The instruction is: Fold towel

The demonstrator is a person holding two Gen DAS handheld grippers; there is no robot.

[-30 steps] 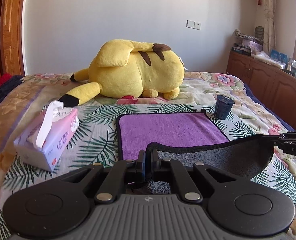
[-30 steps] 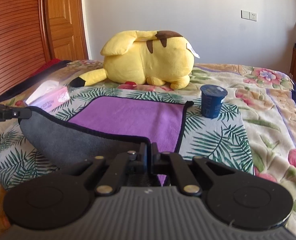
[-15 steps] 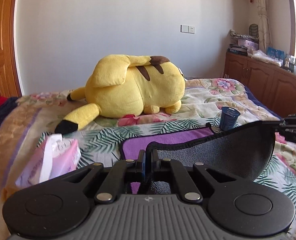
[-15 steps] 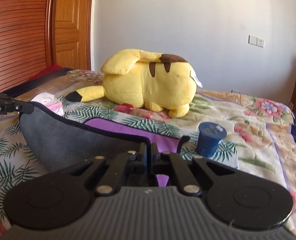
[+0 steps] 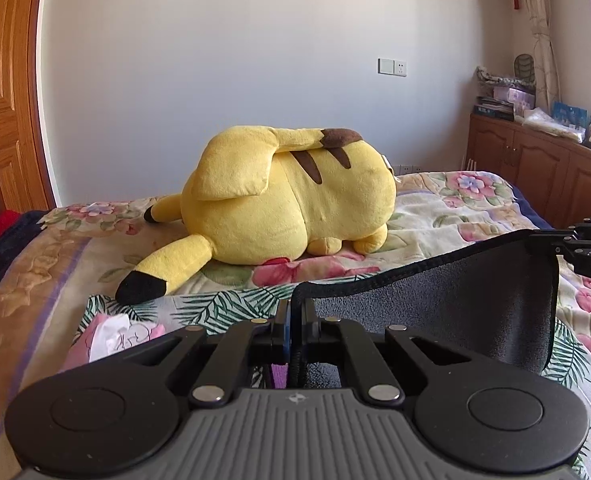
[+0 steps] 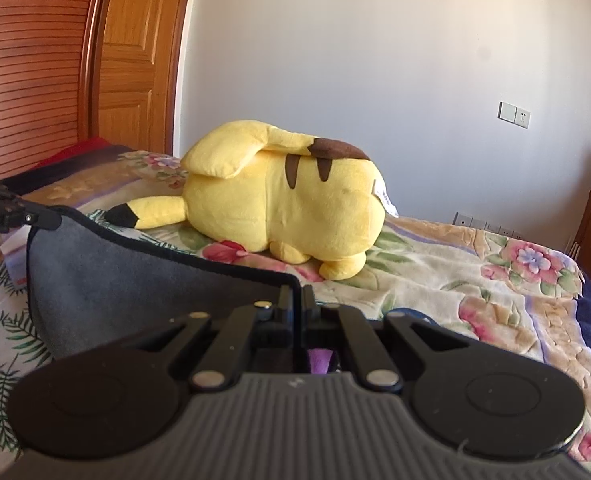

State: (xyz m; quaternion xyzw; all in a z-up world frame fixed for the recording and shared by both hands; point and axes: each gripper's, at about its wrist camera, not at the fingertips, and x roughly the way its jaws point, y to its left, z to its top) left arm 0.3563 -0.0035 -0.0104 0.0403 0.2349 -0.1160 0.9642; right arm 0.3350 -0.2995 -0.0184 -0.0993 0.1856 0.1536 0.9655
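Note:
The towel (image 5: 447, 300) is purple on one face and grey with black trim on the other; its grey underside faces both cameras. My left gripper (image 5: 294, 312) is shut on one near corner, and the right gripper (image 5: 575, 246) shows at the right edge pinching the other corner. In the right wrist view my right gripper (image 6: 295, 300) is shut on its corner of the towel (image 6: 135, 276), and the left gripper (image 6: 35, 218) holds the far corner at left. The edge hangs raised between them. A sliver of purple shows under the fingers.
A big yellow plush toy (image 5: 287, 208) lies on the floral bed cover (image 5: 455, 220) beyond the towel. A pink tissue box (image 5: 111, 336) sits at the left. A blue cup rim (image 6: 411, 314) peeks behind the right gripper. Wooden cabinets (image 5: 543, 168) stand at right.
Both grippers have lifted the towel's near edge up and carried it toward the plush toy. The purple face on the bed has dropped out of sight behind the raised grey side.

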